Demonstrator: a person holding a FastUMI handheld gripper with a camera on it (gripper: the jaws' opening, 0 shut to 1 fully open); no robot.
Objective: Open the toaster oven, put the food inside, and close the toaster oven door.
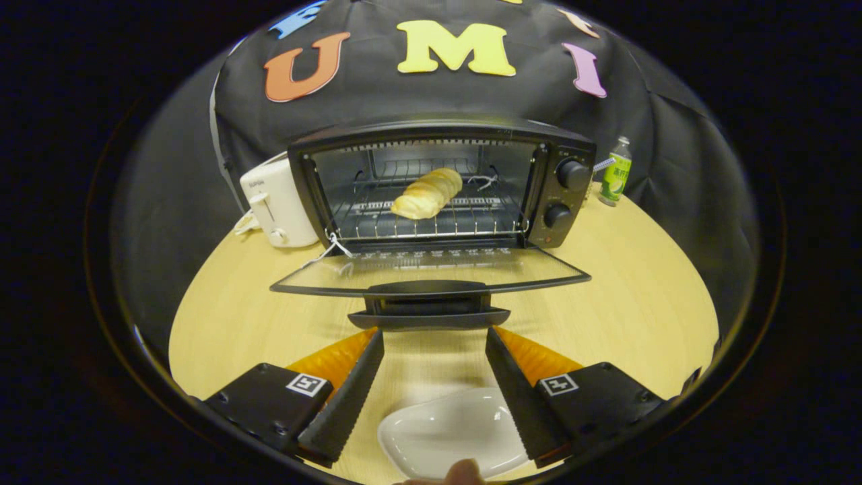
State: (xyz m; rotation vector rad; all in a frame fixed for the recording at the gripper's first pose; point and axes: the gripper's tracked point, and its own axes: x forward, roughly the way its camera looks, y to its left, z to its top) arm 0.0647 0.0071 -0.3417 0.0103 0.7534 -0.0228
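The claw (434,337) is spread wide, and its two fingers pinch nothing. Between the fingers, at their near end, a white dish (448,431) lies on the wooden table (626,296); the dish has nothing in it. A small part of a finger of the person (465,471) shows at the nearest rim of the dish.

Just ahead of the fingertips is the handle (429,311) of the toaster oven door (431,271). The tips stand at the two ends of the handle, but I cannot tell if they touch it. The glass door is folded down fully and lies almost flat above the table, so the oven is open.

Beyond the door stands the toaster oven (441,185). Inside, on the wire rack (431,219), the food rests: a long golden bread roll (427,193), lying slantwise near the middle of the rack. Two round knobs (572,174) are on the panel at the right side of the oven.

Left of the oven, touching or almost touching its side, is a white toaster (276,202). Farther away to the right, near the table's far edge, a small green bottle (616,172) stands upright, apart from the oven.
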